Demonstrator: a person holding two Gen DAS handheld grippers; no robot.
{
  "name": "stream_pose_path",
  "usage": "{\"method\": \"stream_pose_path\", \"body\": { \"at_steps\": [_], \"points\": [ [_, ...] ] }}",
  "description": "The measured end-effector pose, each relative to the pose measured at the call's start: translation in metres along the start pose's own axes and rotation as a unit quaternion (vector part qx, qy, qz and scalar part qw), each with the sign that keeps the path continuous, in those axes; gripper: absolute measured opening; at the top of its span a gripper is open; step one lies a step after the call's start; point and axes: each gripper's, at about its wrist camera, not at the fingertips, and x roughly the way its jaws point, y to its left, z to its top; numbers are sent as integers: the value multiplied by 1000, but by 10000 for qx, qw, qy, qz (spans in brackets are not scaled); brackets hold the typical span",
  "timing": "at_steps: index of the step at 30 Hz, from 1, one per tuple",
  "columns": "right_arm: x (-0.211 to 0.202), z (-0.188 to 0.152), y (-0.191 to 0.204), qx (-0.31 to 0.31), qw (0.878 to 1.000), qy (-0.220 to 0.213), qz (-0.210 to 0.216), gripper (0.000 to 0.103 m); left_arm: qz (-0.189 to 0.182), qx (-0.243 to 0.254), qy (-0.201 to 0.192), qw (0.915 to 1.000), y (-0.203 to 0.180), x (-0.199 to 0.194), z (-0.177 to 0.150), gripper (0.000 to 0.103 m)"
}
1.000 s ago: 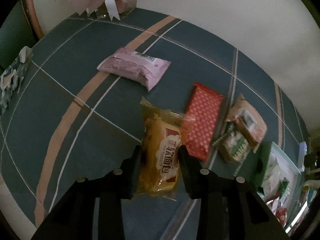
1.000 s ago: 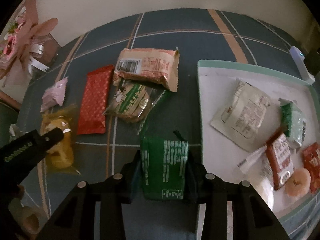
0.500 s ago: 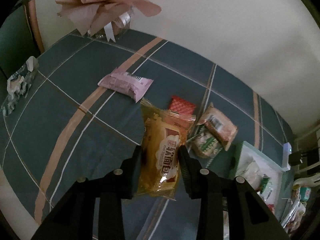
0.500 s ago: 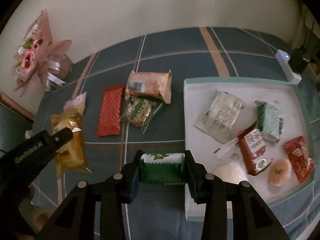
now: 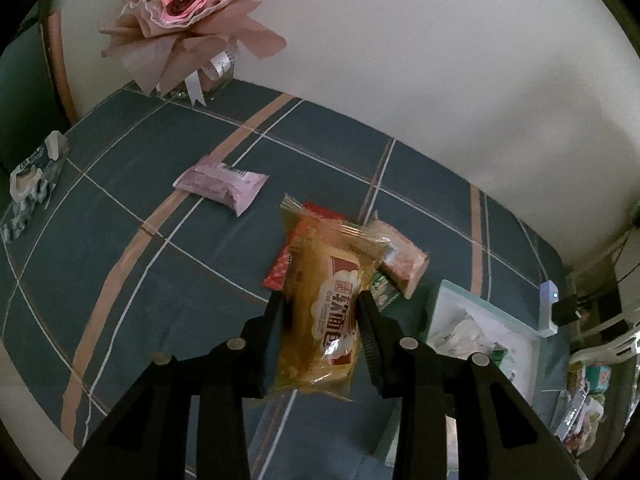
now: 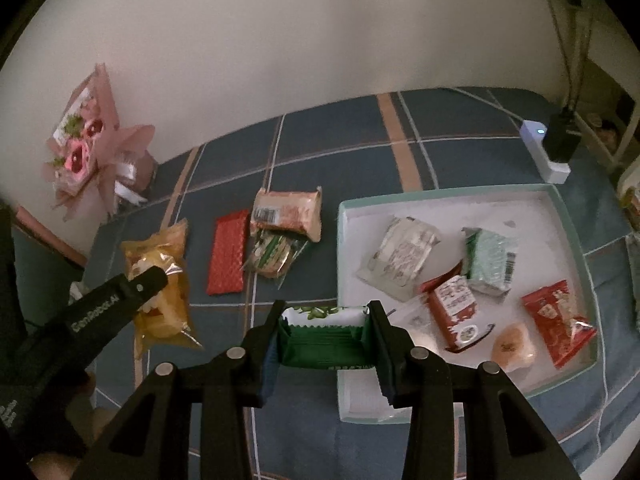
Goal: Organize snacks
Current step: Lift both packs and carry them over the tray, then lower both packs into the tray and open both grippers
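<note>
My left gripper [image 5: 322, 300] is shut on a yellow bread packet [image 5: 330, 304], held up off the blue checked cloth; the same packet [image 6: 160, 292] shows at the left of the right wrist view. My right gripper [image 6: 326, 310] is shut on a green snack packet [image 6: 326, 338], lifted beside the near left corner of the white tray [image 6: 448, 196]. The tray holds several packets. On the cloth lie a red packet [image 6: 228, 256], an orange-brown packet [image 6: 288, 212], a green-and-clear packet [image 6: 274, 254] and a pink packet [image 5: 222, 186].
A pink wrapped bouquet [image 5: 188, 20] stands at the far left by the wall. A tissue pack [image 5: 32, 184] lies at the cloth's left edge. A white charger block [image 6: 546, 152] sits behind the tray. More packets [image 5: 584, 400] lie past the tray's right side.
Both grippers have risen with their packets, so the table looks smaller and farther. The green packet has tipped and now shows edge-on. The bouquet has come into view.
</note>
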Motion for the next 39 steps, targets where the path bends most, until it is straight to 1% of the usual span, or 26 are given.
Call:
{"method": "stream_pose_path", "body": {
  "at_steps": [4,9,12,14,23,26,32,36,39],
  "points": [
    [-4,4,-15,149,9998,-50,-93,42,-68,1,5,10000,-7,-2,-2,38],
    [1,6,-38,445,9987,-15,-236,42,-155,43,86,9998,-17,1,-6,38],
    [4,7,-57,666,9971,24,-374,42,-202,60,163,9996,-25,6,-11,38],
    [4,9,-71,849,9956,40,-395,42,-243,123,219,9994,-33,8,-16,38],
    [-5,15,-130,1577,9861,-5,-524,42,-473,652,477,9956,-79,20,-38,38],
    [-9,17,-152,1791,9819,-29,-617,42,-584,853,584,9929,-97,24,-48,38],
    [-17,17,-196,2155,9734,-65,-780,42,-718,1210,644,9880,-130,29,-65,38],
    [-21,17,-215,2275,9703,-78,-817,42,-793,1444,642,9842,-148,33,-74,38],
    [-20,17,-222,2325,9690,-74,-829,42,-807,1555,651,9824,-156,39,-78,38]
  ]
}}
